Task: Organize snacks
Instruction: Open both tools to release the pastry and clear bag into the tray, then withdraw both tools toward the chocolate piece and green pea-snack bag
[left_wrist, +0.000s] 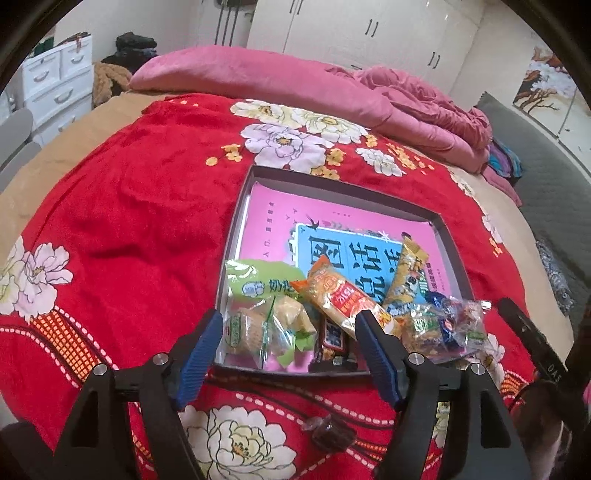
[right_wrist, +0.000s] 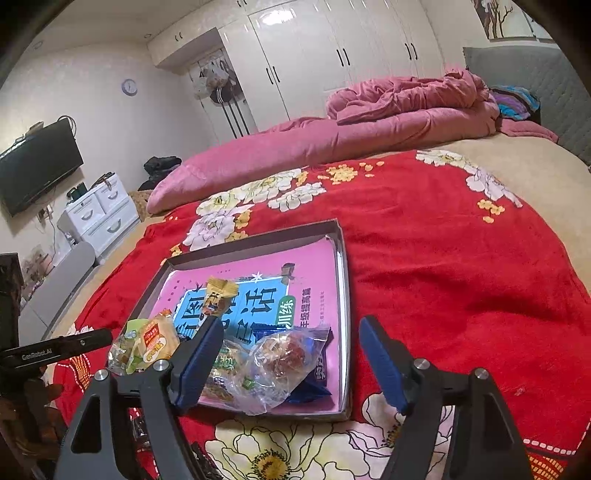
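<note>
Since I'm trying to get all the snacks into one spot, they're piled at the six o'clock end of the shallow box (left_wrist: 448, 236), which sits on the red flowered blanket (left_wrist: 129, 229) with a pink book (left_wrist: 266, 214) lining its bottom, so the far half stays free for more. Both my tools are empty right now: the left gripper (left_wrist: 288, 336) has its blue pads spread wide over the pile, nothing pinched, and the right gripper (right_wrist: 291, 354) is just as wide, hanging over the box's near right corner. Rough count from the left view: one green bag (left_wrist: 255, 284) at nine o'clock in the pile, one clear cake pack (left_wrist: 255, 328) just below it, one long orange pack (left_wrist: 343, 299) lying across the middle, one yellow stick pack (left_wrist: 410, 273) leaning at one o'clock, one dark bar (left_wrist: 332, 343) tucked underneath, and a clear crinkly bundle (left_wrist: 450, 325) at three o'clock that I can't count inside. One dark wrapped candy (left_wrist: 328, 435) is out on the blanket at six o'clock, near me, so my guess is that's the straggler to grab next.
</note>
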